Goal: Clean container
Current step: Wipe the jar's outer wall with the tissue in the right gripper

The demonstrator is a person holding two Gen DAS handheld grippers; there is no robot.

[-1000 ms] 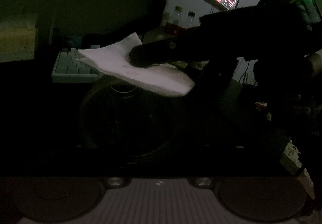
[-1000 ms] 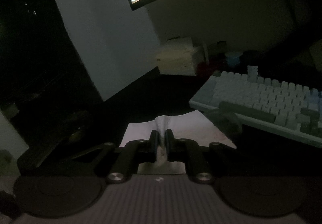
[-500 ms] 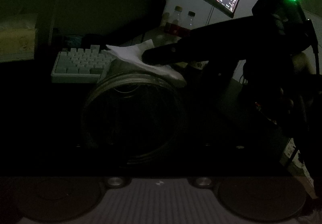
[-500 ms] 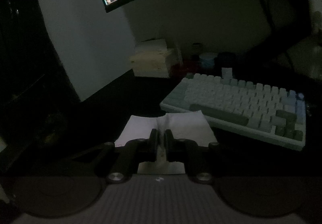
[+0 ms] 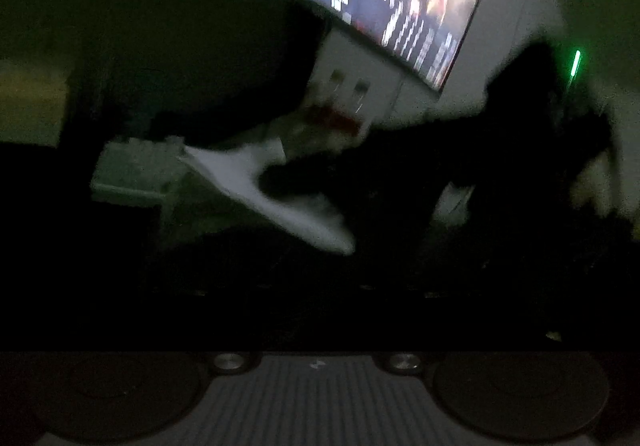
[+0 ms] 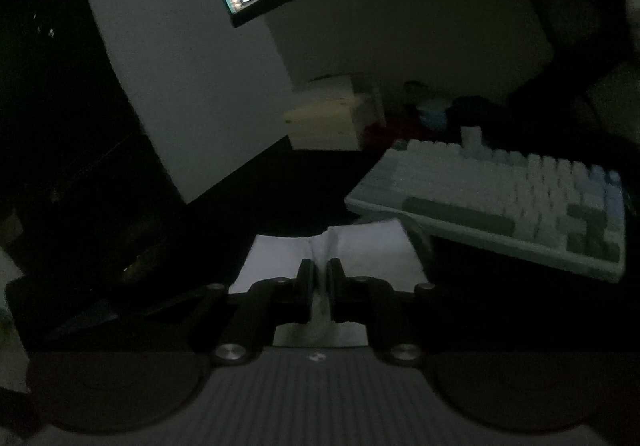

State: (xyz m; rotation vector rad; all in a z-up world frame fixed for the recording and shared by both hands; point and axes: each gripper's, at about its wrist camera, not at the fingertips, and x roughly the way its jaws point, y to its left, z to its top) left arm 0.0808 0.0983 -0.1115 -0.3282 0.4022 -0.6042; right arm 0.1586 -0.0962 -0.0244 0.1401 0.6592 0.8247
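The right gripper (image 6: 319, 286) is pinching a thin, soft white paper towel (image 6: 360, 250) between its nearly closed jaws, the creased sheet fanning forward and sideways beyond them toward the pale keyboard (image 6: 500, 197) on the dark tabletop. In the blurred left wrist view that towel (image 5: 256, 181) is hanging ahead with its long axis slanting down to the right, so the right hand is judged nearer the work. The left jaws are closing but hidden in darkness, and the container cannot be made out.
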